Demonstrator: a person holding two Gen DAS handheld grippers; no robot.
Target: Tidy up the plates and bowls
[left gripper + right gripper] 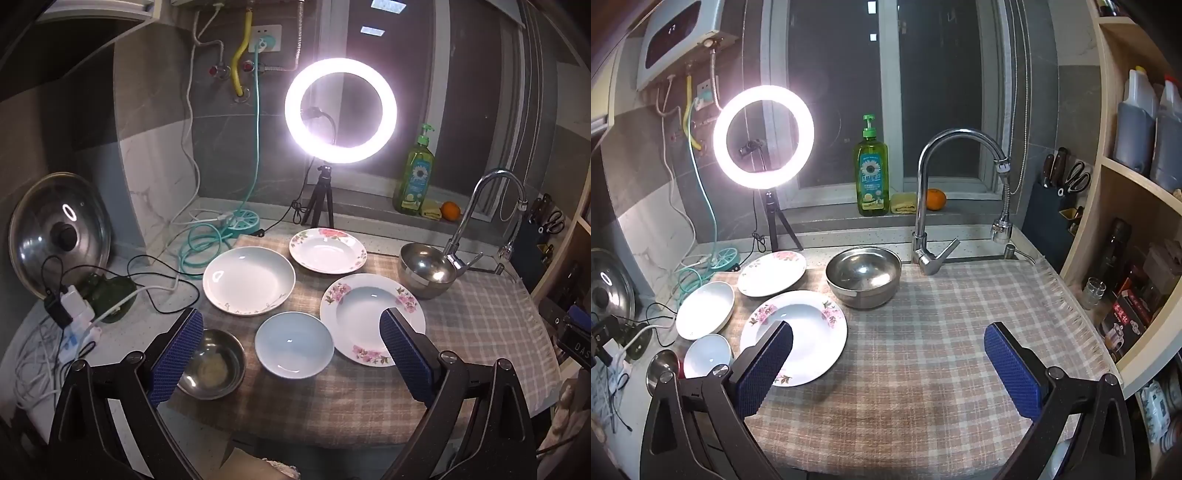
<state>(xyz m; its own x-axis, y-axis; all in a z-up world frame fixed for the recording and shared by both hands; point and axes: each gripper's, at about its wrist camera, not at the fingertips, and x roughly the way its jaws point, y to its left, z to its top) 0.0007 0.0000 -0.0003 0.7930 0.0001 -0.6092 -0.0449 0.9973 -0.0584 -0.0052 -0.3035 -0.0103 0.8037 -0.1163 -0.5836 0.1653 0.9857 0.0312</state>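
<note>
Grippers left (291, 339) and right (888, 356): jaws wide, nothing held. Three white plates, pale blue bowl (294, 345) and two steel bowls lie separately on checked cloth (942, 314).

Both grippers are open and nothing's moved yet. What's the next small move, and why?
Probably lower the left gripper onto the small pale blue bowl. Its jaws stand wide and empty, and the bowl lies nearly centred between them, apart from the pink-flowered plate and the small steel bowl. The right gripper hangs over bare checked cloth.
</note>
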